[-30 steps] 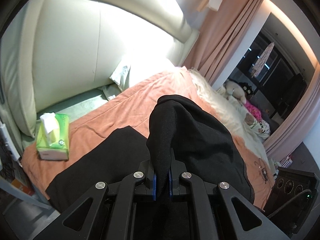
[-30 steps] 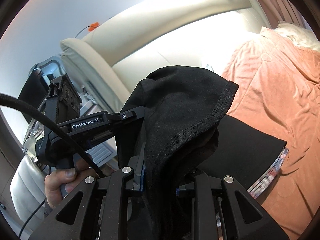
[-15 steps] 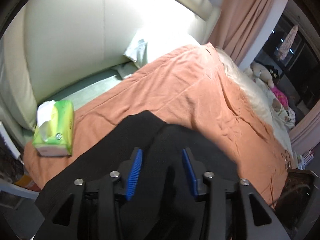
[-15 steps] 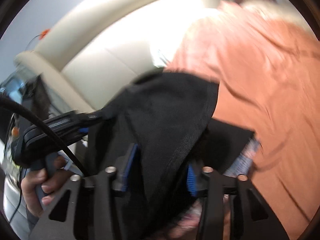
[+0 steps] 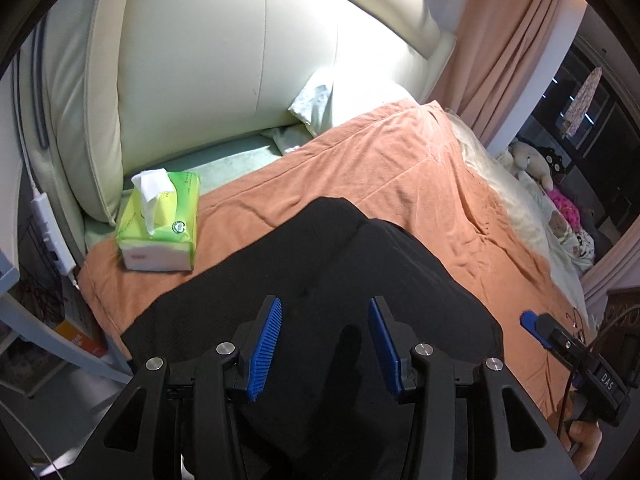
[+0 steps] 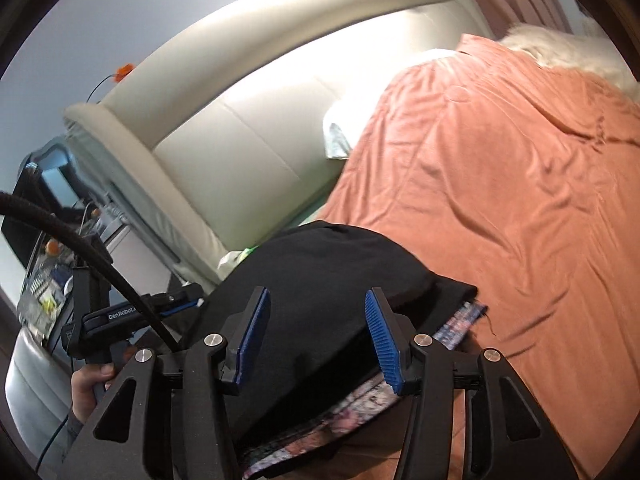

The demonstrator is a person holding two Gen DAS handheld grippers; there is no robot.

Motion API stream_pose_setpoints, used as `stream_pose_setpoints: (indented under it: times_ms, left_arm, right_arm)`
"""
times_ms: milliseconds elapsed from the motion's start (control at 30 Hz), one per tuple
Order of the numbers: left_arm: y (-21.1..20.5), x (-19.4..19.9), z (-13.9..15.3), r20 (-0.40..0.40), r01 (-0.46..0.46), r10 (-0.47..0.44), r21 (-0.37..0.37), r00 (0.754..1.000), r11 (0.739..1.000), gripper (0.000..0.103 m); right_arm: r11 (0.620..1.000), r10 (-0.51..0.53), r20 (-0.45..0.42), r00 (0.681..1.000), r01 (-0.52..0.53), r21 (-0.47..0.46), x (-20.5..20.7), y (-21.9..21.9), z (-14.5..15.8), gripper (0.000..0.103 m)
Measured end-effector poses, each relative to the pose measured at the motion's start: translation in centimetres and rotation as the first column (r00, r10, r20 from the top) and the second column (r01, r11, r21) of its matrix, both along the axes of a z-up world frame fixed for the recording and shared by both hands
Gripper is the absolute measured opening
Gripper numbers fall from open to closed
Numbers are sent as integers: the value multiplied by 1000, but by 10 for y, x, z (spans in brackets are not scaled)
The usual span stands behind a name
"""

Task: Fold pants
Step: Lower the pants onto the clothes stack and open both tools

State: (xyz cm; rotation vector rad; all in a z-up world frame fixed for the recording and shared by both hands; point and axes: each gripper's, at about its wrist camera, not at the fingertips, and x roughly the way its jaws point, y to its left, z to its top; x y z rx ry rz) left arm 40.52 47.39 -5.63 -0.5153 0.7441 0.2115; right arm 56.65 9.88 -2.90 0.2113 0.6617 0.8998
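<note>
The black pants (image 5: 332, 280) lie folded on the orange bedcover (image 5: 400, 168), near its front edge. My left gripper (image 5: 325, 338) is open just above them, blue pads apart, holding nothing. In the right wrist view the pants (image 6: 320, 280) lie over a patterned cloth (image 6: 460, 320). My right gripper (image 6: 316, 334) is open above them and empty. The right gripper shows at the right edge of the left wrist view (image 5: 532, 322); the left gripper shows at the left of the right wrist view (image 6: 172, 300).
A green tissue box (image 5: 160, 224) sits on the bed left of the pants. A cream padded headboard (image 5: 224, 64) stands behind, with a white pillow (image 5: 320, 100). Pink curtains (image 5: 500, 48) and stuffed toys (image 5: 532, 160) are to the right. The orange cover (image 6: 500, 180) stretches beyond the pants.
Both grippers were shut on raised black fabric a second ago. They have opened, and the fabric has dropped flat onto the pants as a folded layer.
</note>
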Motion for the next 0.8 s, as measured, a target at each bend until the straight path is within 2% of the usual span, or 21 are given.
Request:
stream_pose_setpoints:
  times_ms: [133,200,233,267,333,433,533,800]
  left_arm:
    - [-18,-8,5,31,20,-21,15,999,1000,48]
    - [-27,-13,5,43,35,-35,5,998,999,48]
    - [-29,-13,4,44,35,-35,-2,998,999,46]
    - [-32,-14,2,46,32,-31,-15,998,999,43]
    - [-39,-14,-1,41,45,-44,-24,998,999,22]
    - [-50,-13,-13,26,64,-63,-43,998,997,19]
    - [-59,-16,-25,6,70,-69,-57,998,996,16]
    - [-81,-47,-41,-12,70,-71,-91,997,993,16]
  right_arm:
    - [997,67,26,997,-66,-36,-9,25,10,44]
    - [994,102,25,994,-101,-49,-13,35,13,32]
    - [992,116,28,993,-115,-58,-12,39,13,30]
    - [990,129,32,991,-127,-63,-12,43,13,29]
    - [988,145,40,989,-142,-60,2,49,12,29]
    - [984,165,18,986,-163,-68,10,58,2,29]
    - [977,170,3,985,-169,-130,27,75,-14,29]
    - [968,171,-4,985,-168,-188,12,67,-21,29]
